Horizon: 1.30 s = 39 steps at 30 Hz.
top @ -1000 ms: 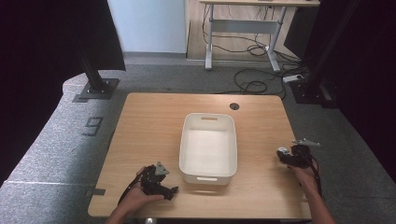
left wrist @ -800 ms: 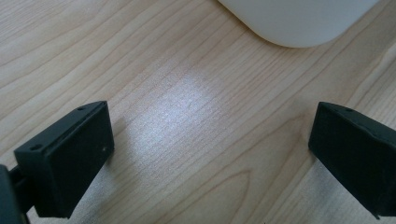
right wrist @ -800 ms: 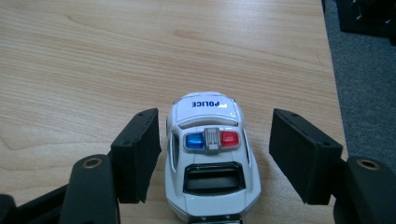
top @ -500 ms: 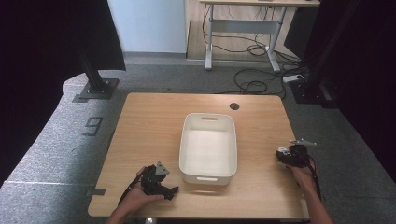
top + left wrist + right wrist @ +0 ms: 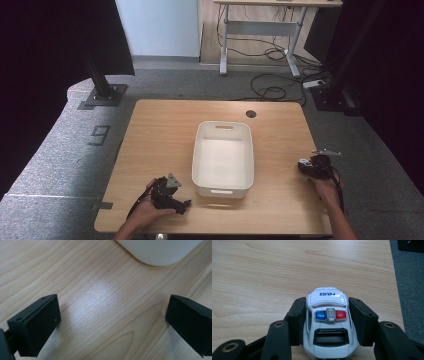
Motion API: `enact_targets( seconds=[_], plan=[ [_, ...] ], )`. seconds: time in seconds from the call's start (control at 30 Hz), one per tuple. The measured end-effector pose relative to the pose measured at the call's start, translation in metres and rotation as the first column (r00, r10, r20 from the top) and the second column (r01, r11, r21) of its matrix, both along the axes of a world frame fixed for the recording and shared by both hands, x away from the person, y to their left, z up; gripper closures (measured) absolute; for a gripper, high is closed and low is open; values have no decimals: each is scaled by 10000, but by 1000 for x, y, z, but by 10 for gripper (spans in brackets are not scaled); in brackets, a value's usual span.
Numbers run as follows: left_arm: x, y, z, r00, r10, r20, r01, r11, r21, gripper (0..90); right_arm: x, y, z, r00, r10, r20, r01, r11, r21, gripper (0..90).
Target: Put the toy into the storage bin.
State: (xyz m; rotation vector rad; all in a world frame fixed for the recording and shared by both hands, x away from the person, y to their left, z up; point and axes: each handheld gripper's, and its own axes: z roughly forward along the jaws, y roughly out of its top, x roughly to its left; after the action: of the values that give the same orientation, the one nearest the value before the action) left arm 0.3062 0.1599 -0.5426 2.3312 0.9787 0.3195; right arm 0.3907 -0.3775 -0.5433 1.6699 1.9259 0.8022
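Note:
A white toy police car with blue and red roof lights stands on the wooden table near its right edge. My right gripper has just been closing its jaws, and both pads now press on the car's sides. In the high view the right gripper sits at the table's right edge, held by a hand. My left gripper rests at the front left, just left of the white bin. The left gripper is open over bare wood with nothing between its jaws.
The empty white bin stands mid-table, and its near corner lies just ahead of the left jaws. A round cable hole sits at the back of the table. The table's right edge and grey carpet lie close to the car.

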Motion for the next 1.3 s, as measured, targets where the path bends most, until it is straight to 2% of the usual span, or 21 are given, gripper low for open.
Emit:
enact_targets(
  seconds=[0.17, 0.8, 1.0, 1.3],
  plan=[
    [0, 0, 0, 10000, -44, -6, 44, 10000, 12, 2, -1, -1, 1, 10000, -35, -37, 35, 10000, -9, 503],
    [0, 0, 0, 10000, -50, -5, 50, 10000, 11, 2, -10, -3, 14, 9994, 257, 232, -270, 9979, 597, 504],
    [0, 0, 0, 10000, -64, -12, 64, 10000, 21, 2, -10, 0, 14, 9991, 380, 196, -390, 9978, 539, 504],
    [0, 0, 0, 10000, -75, -13, 75, 10000, 22, 2, -12, -2, 21, 9983, 354, 467, -391, 9959, 811, 504]
  ],
)
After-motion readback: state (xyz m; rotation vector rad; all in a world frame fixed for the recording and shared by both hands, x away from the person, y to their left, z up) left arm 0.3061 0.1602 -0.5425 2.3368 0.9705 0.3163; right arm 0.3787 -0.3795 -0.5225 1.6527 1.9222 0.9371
